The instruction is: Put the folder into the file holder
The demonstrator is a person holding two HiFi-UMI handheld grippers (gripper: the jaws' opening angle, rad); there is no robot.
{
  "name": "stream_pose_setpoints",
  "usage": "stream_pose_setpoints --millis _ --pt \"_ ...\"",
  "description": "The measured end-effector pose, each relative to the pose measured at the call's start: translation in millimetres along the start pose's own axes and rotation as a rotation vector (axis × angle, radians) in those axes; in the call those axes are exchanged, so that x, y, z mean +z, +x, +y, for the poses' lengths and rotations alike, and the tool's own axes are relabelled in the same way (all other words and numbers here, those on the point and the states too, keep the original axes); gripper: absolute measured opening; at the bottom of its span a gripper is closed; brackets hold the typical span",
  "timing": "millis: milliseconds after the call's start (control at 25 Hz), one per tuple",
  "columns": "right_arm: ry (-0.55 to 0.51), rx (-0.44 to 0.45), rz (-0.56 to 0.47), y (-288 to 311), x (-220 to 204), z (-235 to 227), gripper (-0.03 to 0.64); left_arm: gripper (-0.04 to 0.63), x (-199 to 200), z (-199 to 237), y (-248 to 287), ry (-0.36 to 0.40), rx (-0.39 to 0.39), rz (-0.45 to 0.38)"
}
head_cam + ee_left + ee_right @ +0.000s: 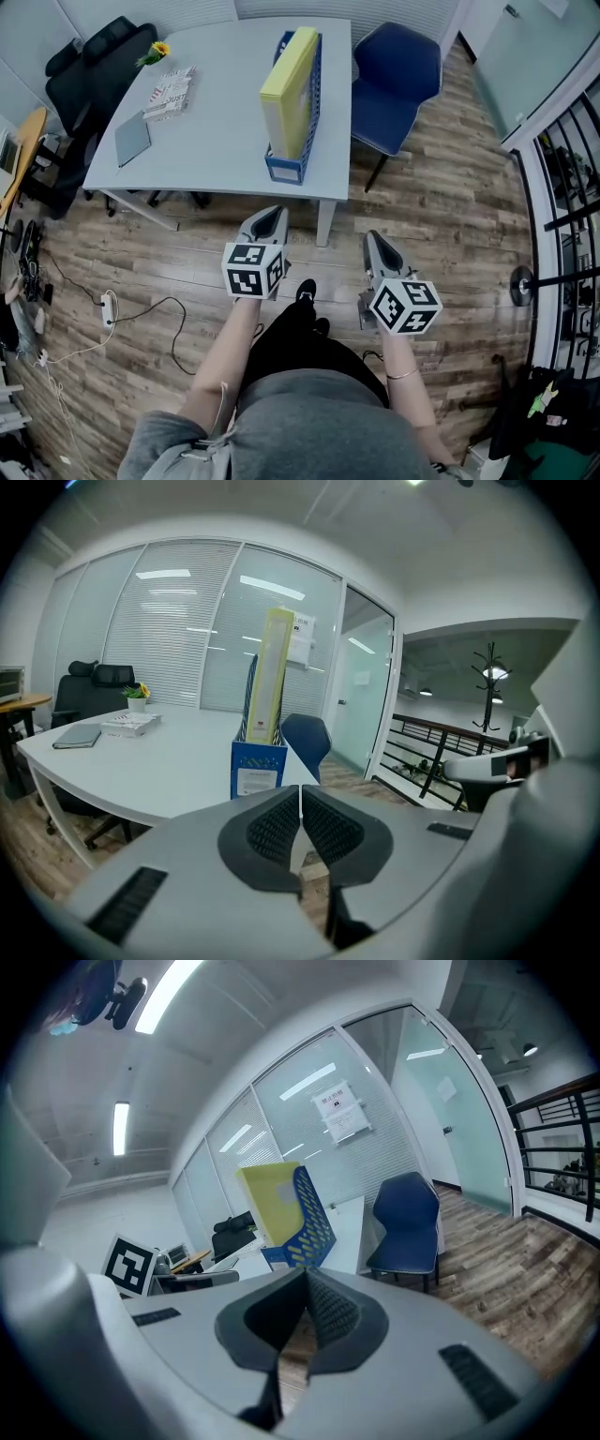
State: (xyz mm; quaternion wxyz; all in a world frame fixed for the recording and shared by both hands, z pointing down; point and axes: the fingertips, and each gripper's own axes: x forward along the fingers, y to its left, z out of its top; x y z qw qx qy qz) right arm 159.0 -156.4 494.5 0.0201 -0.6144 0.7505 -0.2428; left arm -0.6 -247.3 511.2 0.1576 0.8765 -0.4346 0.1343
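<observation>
Since the flat yellow plastic folder (289, 89) already stands upright inside the blue perforated file holder (286, 171) on the white table (216, 122), the head view shows the left tongs (272, 212) and right tongs (372, 237) held low before the person's body, well apart from it. Left gripper view: the left tongs are pressed together, empty, levelled at the holder. Right gripper view: the right tongs are likewise together on nothing, tilted.

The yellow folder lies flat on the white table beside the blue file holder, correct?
No. The yellow folder stands upright inside the blue file holder, which is on the white table; the head view shows it.
</observation>
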Motion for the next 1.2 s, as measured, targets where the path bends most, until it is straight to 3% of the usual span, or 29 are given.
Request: stream_pose_setpoints --millis 520,1200 --pt "-0.048 -0.025 0.017 -22 -7 1 -0.005 0.029 -17 -24 -22 -0.009 -0.041 0.008" --pt "-0.034 -0.028 0.028 -33 -20 8 -0.005 0.029 -30 -36 -42 -0.031 -0.074 0.014"
